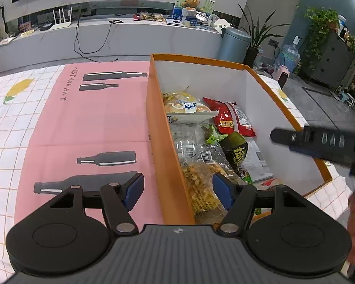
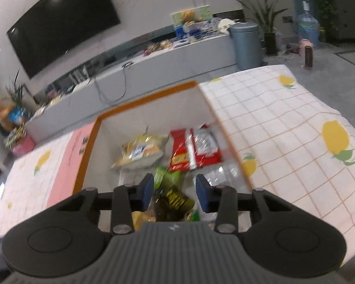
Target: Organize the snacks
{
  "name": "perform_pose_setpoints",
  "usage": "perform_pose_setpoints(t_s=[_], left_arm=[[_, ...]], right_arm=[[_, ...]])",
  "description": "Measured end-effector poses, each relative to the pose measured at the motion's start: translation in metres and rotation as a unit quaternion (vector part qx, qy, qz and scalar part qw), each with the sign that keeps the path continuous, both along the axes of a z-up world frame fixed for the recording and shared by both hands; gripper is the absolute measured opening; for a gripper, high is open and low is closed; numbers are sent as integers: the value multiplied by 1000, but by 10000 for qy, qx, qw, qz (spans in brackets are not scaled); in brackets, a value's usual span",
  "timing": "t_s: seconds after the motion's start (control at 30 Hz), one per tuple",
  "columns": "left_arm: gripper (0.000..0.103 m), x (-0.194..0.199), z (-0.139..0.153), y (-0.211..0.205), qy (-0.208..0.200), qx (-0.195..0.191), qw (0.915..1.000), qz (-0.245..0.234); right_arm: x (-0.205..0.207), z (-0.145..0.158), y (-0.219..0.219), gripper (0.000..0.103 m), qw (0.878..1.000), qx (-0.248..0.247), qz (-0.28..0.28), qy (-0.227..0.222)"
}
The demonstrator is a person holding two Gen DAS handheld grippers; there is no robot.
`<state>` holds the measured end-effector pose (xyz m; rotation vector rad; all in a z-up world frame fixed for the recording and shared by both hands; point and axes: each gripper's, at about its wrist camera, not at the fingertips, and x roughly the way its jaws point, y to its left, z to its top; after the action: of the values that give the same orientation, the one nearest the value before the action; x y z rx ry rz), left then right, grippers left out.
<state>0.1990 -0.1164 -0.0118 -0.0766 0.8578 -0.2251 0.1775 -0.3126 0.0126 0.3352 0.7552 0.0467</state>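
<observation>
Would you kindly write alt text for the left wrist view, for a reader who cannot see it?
The open left gripper straddles the near side wall of an orange-rimmed box filled with snack packets, one finger outside over a pink mat, the other inside above a yellow snack bag. The right gripper enters, blurred, from the right edge over the box.

An open orange box (image 1: 168, 156) with white inner walls stands on the table, holding a jumble of snacks. A yellow bread bag (image 1: 185, 105) lies at the far left, a red packet (image 1: 232, 118) just right of it, a dark green packet (image 1: 236, 150) nearer, and yellow crisps in clear wrap (image 1: 201, 187) nearest.
</observation>
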Motion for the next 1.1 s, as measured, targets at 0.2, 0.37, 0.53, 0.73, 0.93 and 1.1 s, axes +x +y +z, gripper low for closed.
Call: perform_pose_setpoints(t_s=[0.2, 0.37, 0.53, 0.73, 0.93, 1.1], left_arm=[[79, -8, 11, -3, -89, 184, 9998, 84], [82, -33, 33, -4, -283, 361, 9989, 107], [82, -65, 52, -8, -453, 385, 9982, -21], [82, -101, 65, -14, -583, 390, 9974, -153], [83, -120, 68, -15, -613, 388, 9972, -153], [83, -129, 69, -13, -621, 369, 9973, -124]], right_arm=[[-23, 12, 2, 39, 9983, -498, -312, 49], [-62, 21, 11, 51, 9970, -651, -410, 91], [-98, 26, 25, 62, 9919, -1147, -468, 276], [-136, 33, 39, 75, 9911, -1257, -372, 242], [-151, 38, 55, 76, 9891, -1445, -224, 184], [-158, 40, 61, 78, 9881, -1517, -230, 145]])
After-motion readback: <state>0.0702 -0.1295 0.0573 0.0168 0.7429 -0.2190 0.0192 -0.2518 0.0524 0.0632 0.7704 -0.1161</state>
